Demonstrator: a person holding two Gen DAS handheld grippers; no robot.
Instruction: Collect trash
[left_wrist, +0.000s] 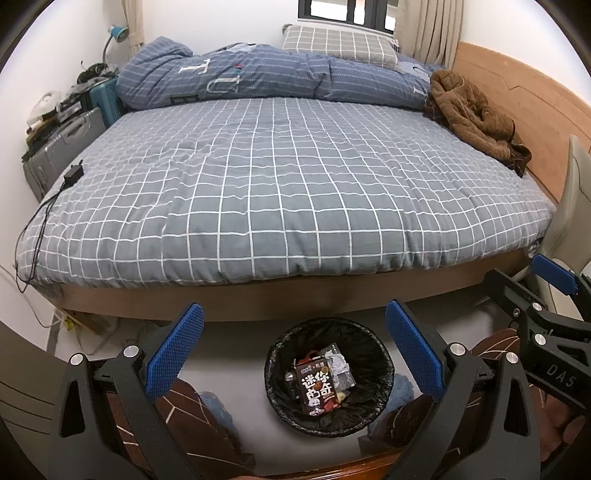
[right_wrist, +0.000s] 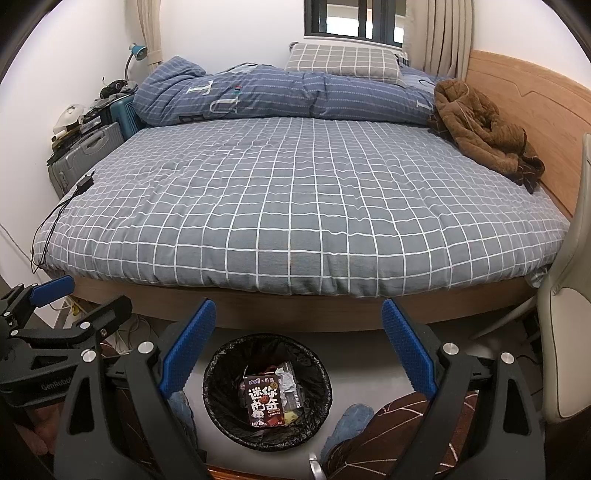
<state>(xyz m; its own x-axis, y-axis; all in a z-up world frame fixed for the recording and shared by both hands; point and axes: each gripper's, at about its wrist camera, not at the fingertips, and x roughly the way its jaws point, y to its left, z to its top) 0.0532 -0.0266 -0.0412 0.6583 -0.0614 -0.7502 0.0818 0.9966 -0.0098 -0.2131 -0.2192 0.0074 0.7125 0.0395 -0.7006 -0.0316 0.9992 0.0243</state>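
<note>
Both tools empty over the bin; collecting looks done or near done.

Left tool (left_wrist: 293, 349) and right tool (right_wrist: 299, 345) hang spread wide, gripping nothing. Directly below and between their fingers: black-lined trash bin (left_wrist: 384, 363) on the floor, holding a dark snack box (left_wrist: 317, 389) and crumpled wrappers (left_wrist: 338, 363). Ahead: bed (left_wrist: 280, 184) with grey checked cover, no trash seen on it; only a charger (left_wrist: 74, 172) far left, brown jacket (left_wrist: 476, 122) far right. Judgement: next, scan floor and bedside for leftovers.
</note>
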